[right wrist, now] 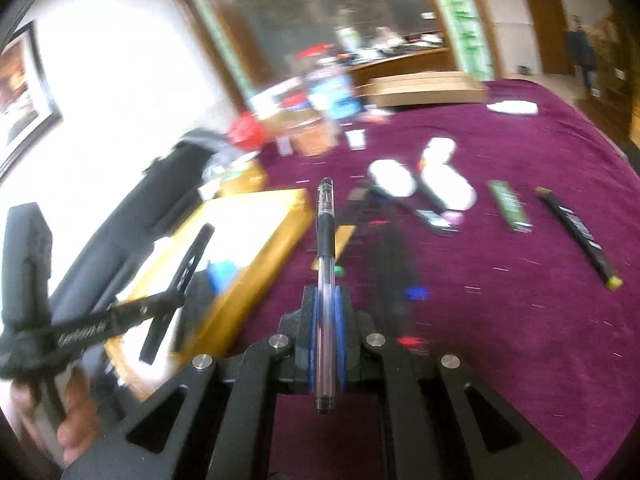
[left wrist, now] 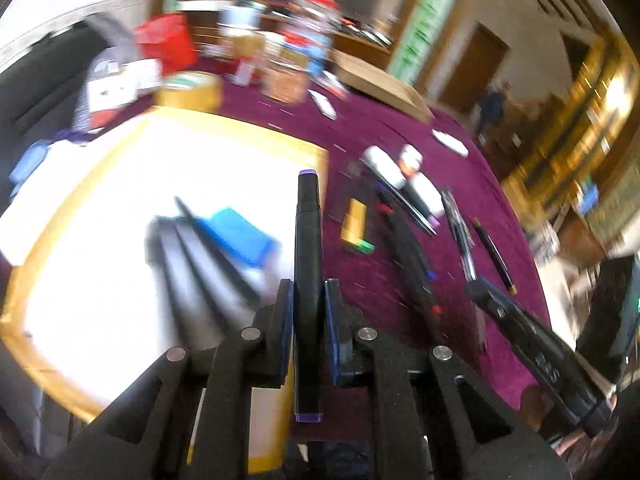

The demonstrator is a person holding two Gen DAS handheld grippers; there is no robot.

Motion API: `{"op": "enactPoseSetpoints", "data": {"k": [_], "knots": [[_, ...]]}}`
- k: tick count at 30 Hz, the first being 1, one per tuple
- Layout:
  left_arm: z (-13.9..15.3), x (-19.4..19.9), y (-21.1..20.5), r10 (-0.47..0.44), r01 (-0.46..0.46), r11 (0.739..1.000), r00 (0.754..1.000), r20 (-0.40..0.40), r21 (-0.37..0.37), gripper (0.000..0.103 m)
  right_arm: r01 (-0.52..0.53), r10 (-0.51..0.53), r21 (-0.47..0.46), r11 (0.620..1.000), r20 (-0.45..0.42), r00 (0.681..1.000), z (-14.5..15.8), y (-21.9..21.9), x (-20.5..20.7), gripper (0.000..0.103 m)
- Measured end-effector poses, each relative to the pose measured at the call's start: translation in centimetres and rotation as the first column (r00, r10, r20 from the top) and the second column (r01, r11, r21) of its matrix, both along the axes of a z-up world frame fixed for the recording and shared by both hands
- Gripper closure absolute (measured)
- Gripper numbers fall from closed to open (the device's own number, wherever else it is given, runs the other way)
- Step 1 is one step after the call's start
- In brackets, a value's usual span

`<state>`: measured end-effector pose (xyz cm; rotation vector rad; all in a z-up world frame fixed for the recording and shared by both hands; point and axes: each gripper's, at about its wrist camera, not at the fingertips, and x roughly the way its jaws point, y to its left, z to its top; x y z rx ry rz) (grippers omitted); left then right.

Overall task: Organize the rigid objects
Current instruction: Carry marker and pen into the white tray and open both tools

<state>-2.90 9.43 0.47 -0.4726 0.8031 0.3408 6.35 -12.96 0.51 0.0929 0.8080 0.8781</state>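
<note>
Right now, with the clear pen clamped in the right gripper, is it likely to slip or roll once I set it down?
The clear pen looks stiff and light. The right gripper pinches it mid-barrel, so it could pivot. Its smooth round barrel may roll on the purple cloth, though the nap should slow it.

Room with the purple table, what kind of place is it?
Probably an office or meeting room. A big table under a dark purple cloth holds scattered pens and markers, flat brown cardboard boxes sit at its far edge, and a brown wooden door stands behind.
</note>
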Motion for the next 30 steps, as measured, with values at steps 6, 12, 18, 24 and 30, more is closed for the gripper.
{"op": "enactPoseSetpoints", "data": {"k": [6, 12, 18, 24, 30], "knots": [[-1.7, -2.9, 5.8, 0.174, -0.175, 0.984, 0.984, -0.049, -0.028, 0.091, -0.201, 0.2, -0.015, 0.98, -0.052, 0.978, -0.7, 7.7, -2.0, 0.095], [-4.5, -3.0, 7.6, 0.222, -0.232, 0.97, 0.967, -0.127, -0.069, 0.091, -0.306, 0.299, -0.06, 0.95, -0.111, 0.948, -3.0, 13.0, -2.8, 0.095], [-5.4, -2.9, 7.9, 0.226, -0.239, 0.968, 0.962, -0.153, -0.074, 0.091, -0.344, 0.334, -0.106, 0.933, -0.104, 0.937, -3.8, 15.6, -2.8, 0.095], [-5.9, -2.7, 8.5, 0.23, -0.245, 0.967, 0.959, -0.166, -0.073, 0.091, -0.358, 0.346, -0.162, 0.92, -0.098, 0.933, -4.2, 16.8, -3.0, 0.095], [-6.0, -2.5, 8.6, 0.24, -0.251, 0.967, 0.957, -0.163, -0.047, 0.09, -0.374, 0.372, -0.233, 0.898, -0.057, 0.927, -4.5, 18.0, -3.8, 0.094]]}}
